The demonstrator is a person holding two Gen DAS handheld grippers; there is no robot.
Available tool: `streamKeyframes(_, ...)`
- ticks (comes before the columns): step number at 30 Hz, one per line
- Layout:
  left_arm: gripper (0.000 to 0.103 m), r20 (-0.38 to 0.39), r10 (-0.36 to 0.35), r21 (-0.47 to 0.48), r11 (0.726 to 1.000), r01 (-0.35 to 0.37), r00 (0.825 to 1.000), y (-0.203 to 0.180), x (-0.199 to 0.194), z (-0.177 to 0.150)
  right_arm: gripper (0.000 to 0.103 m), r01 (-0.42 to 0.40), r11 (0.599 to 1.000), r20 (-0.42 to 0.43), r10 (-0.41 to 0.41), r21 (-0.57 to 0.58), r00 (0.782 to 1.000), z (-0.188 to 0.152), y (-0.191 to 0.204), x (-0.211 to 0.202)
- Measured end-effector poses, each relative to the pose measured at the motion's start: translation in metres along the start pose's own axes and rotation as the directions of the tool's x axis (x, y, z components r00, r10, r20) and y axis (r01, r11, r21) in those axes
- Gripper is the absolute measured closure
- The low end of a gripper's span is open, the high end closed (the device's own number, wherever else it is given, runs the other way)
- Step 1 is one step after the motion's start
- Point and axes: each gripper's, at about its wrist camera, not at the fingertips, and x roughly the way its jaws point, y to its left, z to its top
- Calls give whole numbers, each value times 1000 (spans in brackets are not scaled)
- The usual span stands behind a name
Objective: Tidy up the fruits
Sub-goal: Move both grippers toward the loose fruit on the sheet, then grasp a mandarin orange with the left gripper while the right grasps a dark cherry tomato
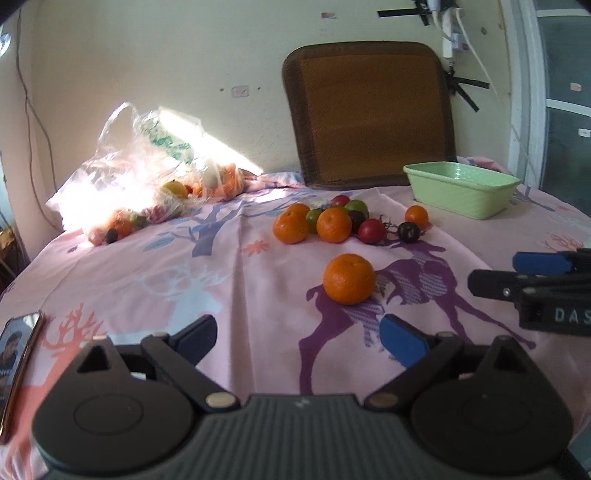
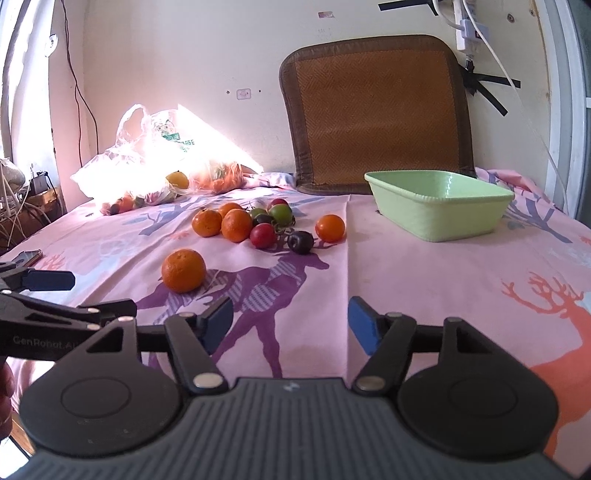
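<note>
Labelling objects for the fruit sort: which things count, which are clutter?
Job: lone orange; fruit cluster; green tub; bagged fruit.
Clutter: phone; brown mat; deer-print cloth; wall cables.

- Left tongs (image 1: 299, 334): black linkage arms, blue pads, silver rivets, ribbed grey body.
- Right tongs (image 2: 290, 319): same build, white lettering on the side.

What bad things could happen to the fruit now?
The lone orange is round and sits free on the cloth, so it might roll if a finger bumps it. The fruit pile is tightly bunched; grabbing one could knock its neighbours. The green tub is far back, so a carried fruit might drop.
</note>
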Motion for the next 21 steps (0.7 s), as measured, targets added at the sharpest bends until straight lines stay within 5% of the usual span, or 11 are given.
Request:
streamKeyframes(7,6,77,-92,42,995,89,993,-2,11,24,48,-49,999,-37,49,5,998,33,-15,25)
streamKeyframes(12,33,-4,-150,31,988,150,989,-3,40,36,56,-59,998,-83,58,-3,995,46,-18,52)
streamKeyframes(18,37,-36,-158,51,986,159,987,-10,58,36,56,-70,997,-165,67,-16,984,56,-15,88)
streamKeyframes(21,48,-62,-148,64,986,152,987,-11,64,33,56,-87,996,-209,84,-5,974,57,-16,104)
